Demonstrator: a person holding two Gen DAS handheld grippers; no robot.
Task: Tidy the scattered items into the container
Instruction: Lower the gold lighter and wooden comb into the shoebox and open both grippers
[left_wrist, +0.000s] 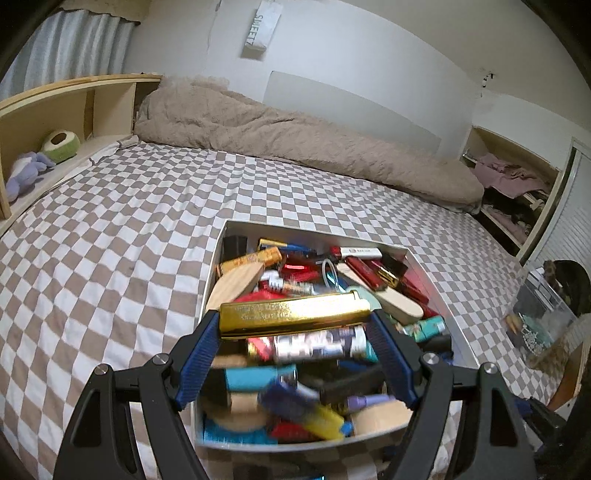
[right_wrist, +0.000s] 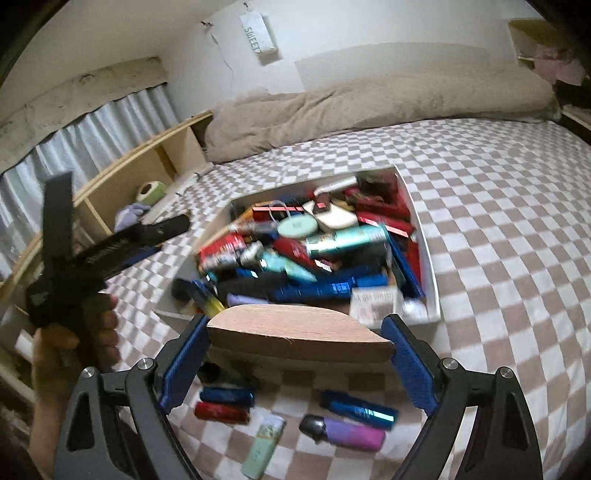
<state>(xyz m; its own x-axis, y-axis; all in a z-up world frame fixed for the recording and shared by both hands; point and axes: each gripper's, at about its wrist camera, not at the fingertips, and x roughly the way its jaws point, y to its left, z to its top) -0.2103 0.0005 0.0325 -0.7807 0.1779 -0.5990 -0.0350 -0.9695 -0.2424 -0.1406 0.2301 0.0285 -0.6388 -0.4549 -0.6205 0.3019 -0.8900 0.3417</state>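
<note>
**Box nearly full, a handful of strays left on the bed**

The white container (left_wrist: 221, 258) sits on the checked bedspread (left_wrist: 110, 258) and is already heaped with lighters, tubes, small bottles and wooden pieces, so most of the tidying looks done.

Directly above the container's near half, the left gripper (left_wrist: 294, 321) is clenched on a gold harmonica (left_wrist: 291, 314), its blue pads pressing on the two ends. This piece hangs over the pile and, by my reading, only needs letting go.

Just in front of the container's near wall, the right gripper (right_wrist: 300, 332) grasps a half-round wooden block (right_wrist: 299, 332) by its ends, held in the air above the bedspread. It has yet to travel forward over the rim.

Still lying on the bedspread, on the near side of the container beneath that block: a blue lighter (right_wrist: 226, 396) with a red lighter (right_wrist: 221, 412) just beside it, a pale green lighter (right_wrist: 263, 448), a purple vape (right_wrist: 341, 434) and a second blue lighter (right_wrist: 356, 408). A dark item in the block's shadow is too dim to name.

To the container's left, the person's left hand (right_wrist: 70, 350) shows around the other tool's handle.
</note>
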